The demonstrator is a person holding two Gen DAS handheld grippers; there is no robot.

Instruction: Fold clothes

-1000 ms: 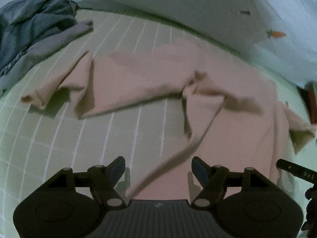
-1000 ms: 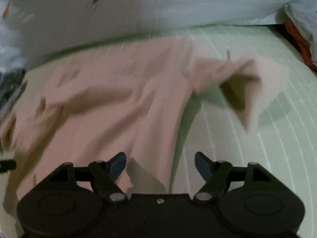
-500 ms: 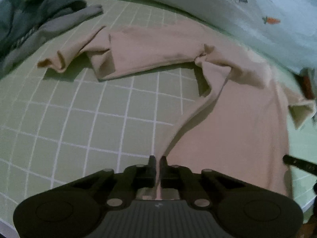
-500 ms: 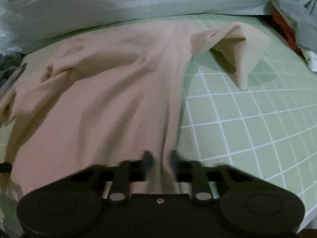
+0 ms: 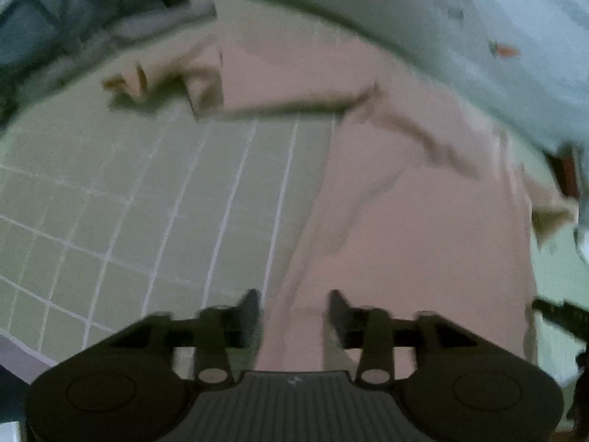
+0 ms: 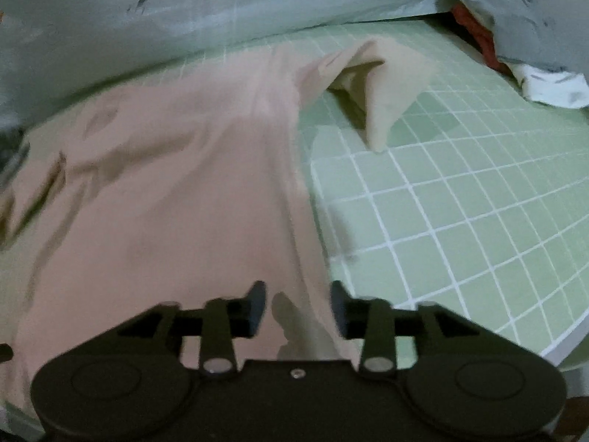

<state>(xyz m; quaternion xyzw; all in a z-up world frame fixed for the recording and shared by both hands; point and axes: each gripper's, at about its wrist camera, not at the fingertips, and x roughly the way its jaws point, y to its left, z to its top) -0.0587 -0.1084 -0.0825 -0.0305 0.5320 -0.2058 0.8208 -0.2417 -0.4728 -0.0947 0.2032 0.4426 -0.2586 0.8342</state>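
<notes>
My left gripper (image 5: 293,307) and right gripper (image 6: 298,300), jaws opening, each straddle unpinched the pink shirt's (image 6: 176,199) hem at the mat's (image 6: 460,199) near edge.

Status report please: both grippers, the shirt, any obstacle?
Left gripper, right gripper opening over hem. Pink shirt flat, sleeves crumpled. Nothing blocking.

Both wrist views look steeply down past their claws, close over the green gridded mat (image 6: 460,202). They share the pink shirt (image 5: 405,221), the left view seeing its left edge, the right view its right.
</notes>
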